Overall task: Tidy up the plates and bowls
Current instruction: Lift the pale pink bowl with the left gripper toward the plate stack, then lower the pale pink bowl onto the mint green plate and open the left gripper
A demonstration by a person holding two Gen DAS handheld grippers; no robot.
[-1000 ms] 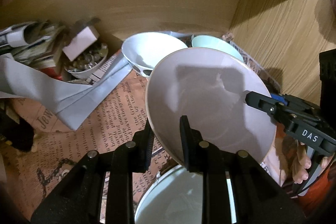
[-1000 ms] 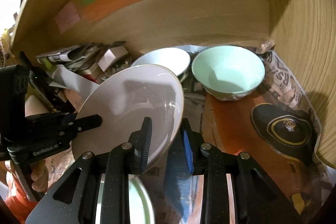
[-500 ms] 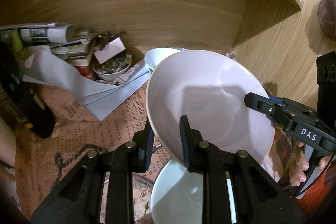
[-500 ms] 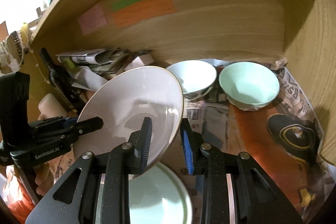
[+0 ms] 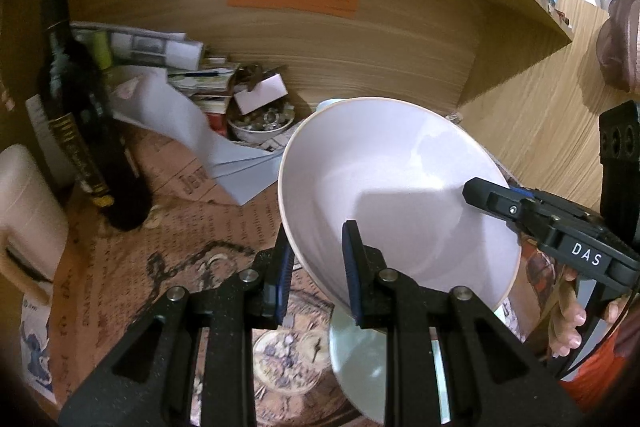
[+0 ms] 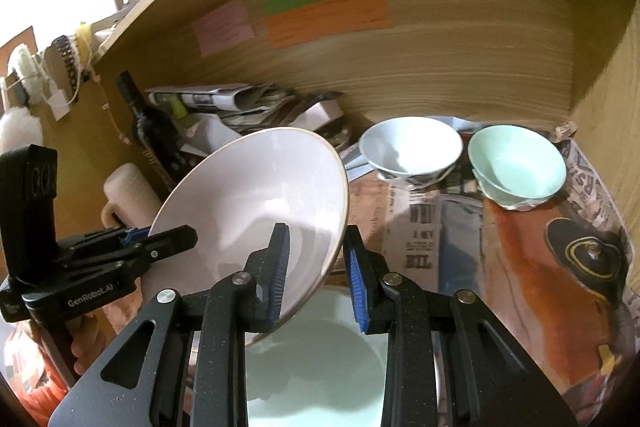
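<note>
left gripper [image 5: 314,267] and right gripper [image 6: 314,271] both clamp tilted pink plate [image 5: 400,203] rim.

The big pale bowl [image 5: 396,195] looks like glazed ceramic, smooth and glossy, with soft highlights across the inside. Same glaze on the white bowl [image 6: 410,149] and the mint bowl [image 6: 518,165] behind it. Below it, the pale green plate [image 6: 320,355] has a satin sheen. Both grippers look like matt black speckled plastic, with ribbed blue pads [image 6: 280,267] and shiny metal pins. Left of the big bowl, the dark bottle [image 5: 86,131] is glossy glass. The shelf wall [image 5: 400,39] is matt wood grain; the liner [image 5: 224,211] is printed paper.
</note>
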